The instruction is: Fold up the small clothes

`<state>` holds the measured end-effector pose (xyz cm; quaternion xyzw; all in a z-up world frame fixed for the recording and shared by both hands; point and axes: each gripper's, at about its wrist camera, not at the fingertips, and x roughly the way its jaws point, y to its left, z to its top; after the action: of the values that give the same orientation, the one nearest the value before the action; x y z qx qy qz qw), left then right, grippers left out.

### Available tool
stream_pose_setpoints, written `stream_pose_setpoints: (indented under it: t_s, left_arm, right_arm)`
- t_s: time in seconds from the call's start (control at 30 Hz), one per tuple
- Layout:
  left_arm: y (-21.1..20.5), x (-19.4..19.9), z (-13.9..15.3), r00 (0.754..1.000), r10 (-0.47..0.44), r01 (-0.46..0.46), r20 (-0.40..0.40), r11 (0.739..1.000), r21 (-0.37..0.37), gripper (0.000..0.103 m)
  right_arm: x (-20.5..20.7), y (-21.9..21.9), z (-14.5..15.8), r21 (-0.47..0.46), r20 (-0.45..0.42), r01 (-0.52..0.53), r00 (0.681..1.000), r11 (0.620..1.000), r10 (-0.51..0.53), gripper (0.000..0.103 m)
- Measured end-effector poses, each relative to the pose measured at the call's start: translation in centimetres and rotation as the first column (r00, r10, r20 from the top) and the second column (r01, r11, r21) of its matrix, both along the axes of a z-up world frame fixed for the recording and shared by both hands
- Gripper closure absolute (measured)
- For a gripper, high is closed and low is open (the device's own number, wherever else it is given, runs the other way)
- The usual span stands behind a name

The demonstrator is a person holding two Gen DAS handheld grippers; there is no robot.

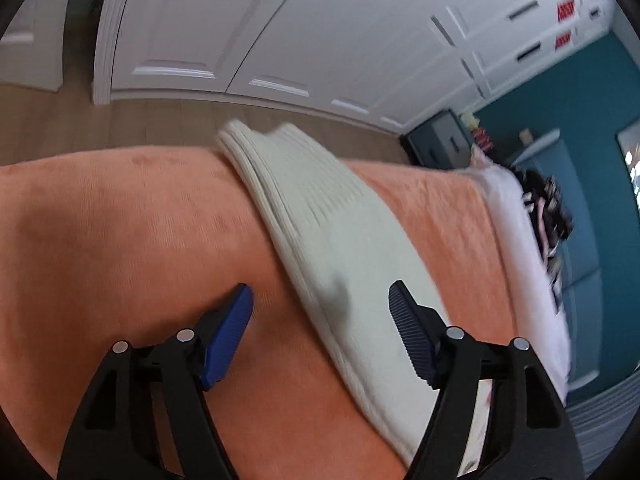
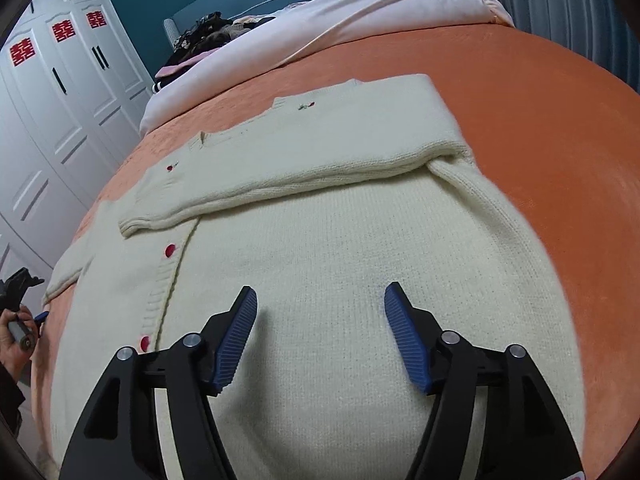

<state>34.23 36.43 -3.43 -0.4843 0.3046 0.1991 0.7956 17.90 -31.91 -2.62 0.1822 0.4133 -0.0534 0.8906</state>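
Observation:
A cream knitted cardigan (image 2: pixel 320 264) with red buttons lies flat on the orange bedspread (image 2: pixel 540 128). One sleeve (image 2: pixel 320 148) is folded across its chest. My right gripper (image 2: pixel 320 316) is open and empty, low over the cardigan's lower body. In the left wrist view the other sleeve (image 1: pixel 320 220) lies stretched out on the bedspread (image 1: pixel 120 240), its ribbed cuff at the far edge. My left gripper (image 1: pixel 320 312) is open, its fingers straddling the sleeve's near edge. The left gripper also shows at the far left of the right wrist view (image 2: pixel 24 312).
A white and pink duvet (image 2: pixel 320 28) is bunched at the head of the bed with dark clothes (image 2: pixel 212 32) piled beside it. White wardrobe doors (image 1: pixel 280 28) stand beyond the bed's edge across a strip of wooden floor (image 1: pixel 160 120).

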Motion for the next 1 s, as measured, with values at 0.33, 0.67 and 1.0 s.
stream_pose_setpoints:
  t_s: [0.33, 0.67, 1.0]
  left_arm:
    - [-8.3, 5.3, 9.6, 0.965, -0.251, 0.220, 0.076, 0.933, 0.284, 0.094]
    - [-43.3, 0.0, 13.1, 0.479, -0.875, 0.776, 0.066, 0.458, 0.434, 0.085]
    - [-39.5, -4.3, 4.1, 0.675, -0.736, 0.725, 0.056, 0.675, 0.136, 0.060]
  right_arm:
    - [0.2, 1.2, -0.8, -0.045, -0.009, -0.048, 0.999, 0.998, 0.048, 0.017]
    - [0.0, 0.5, -0.8, 0.016, 0.023, -0.049, 0.999, 0.999, 0.048, 0.016]
    - [0.2, -0.6, 1.3, 0.080, 0.056, -0.012, 0.998, 0.997, 0.008, 0.019]
